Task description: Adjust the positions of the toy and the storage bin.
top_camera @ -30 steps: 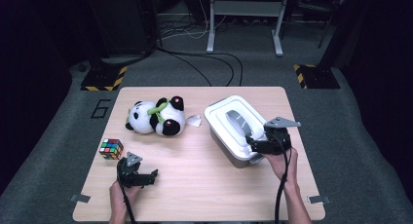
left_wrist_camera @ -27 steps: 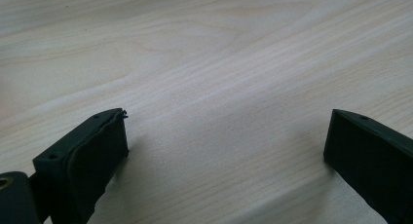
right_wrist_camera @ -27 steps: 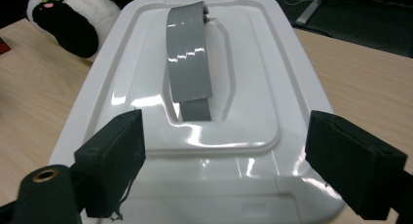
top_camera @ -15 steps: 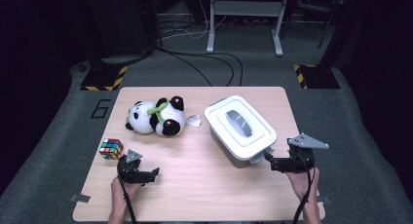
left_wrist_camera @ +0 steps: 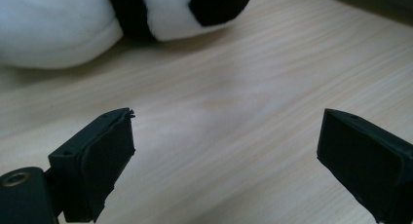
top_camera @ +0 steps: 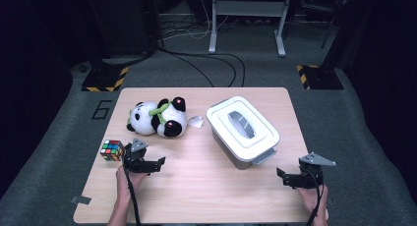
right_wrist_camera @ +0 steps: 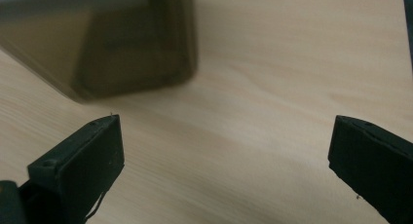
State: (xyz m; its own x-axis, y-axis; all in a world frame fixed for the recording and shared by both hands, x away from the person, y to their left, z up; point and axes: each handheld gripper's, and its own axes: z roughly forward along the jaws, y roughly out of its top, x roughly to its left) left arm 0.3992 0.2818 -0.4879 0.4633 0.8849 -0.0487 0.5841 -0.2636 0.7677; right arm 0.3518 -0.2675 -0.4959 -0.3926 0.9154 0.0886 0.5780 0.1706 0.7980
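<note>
Nearest the person, at the table's right front edge, the right gripper [top_camera: 287,178] sits in a hand just off the corner of the light wooden table [top_camera: 206,186]. Its jaws stand wide apart with only bare wood between them, and in the right gripper view [right_wrist_camera: 226,160] the dark, translucent wall of the storage box [right_wrist_camera: 122,44] lies ahead of them, not touching.

At the left front, the left gripper [top_camera: 156,163] is held low over the tabletop. Its jaws have just been closing a little, yet they are well apart and hold nothing; the left gripper view [left_wrist_camera: 226,156] shows only wood grain between them.

Just to the left of that gripper lies a small multicoloured puzzle cube [top_camera: 112,150], close to the table's left edge.

Farther back, a black-and-white plush panda with a green collar [top_camera: 157,119] lies on its side, near the left gripper but apart from it; its white body and black limbs [left_wrist_camera: 58,24] show at the top of the left gripper view. A small white scrap [top_camera: 195,121] lies just beside the panda.

To the right stands the grey plastic storage box with a white lid and grey handle [top_camera: 242,130], set at an angle.
</note>
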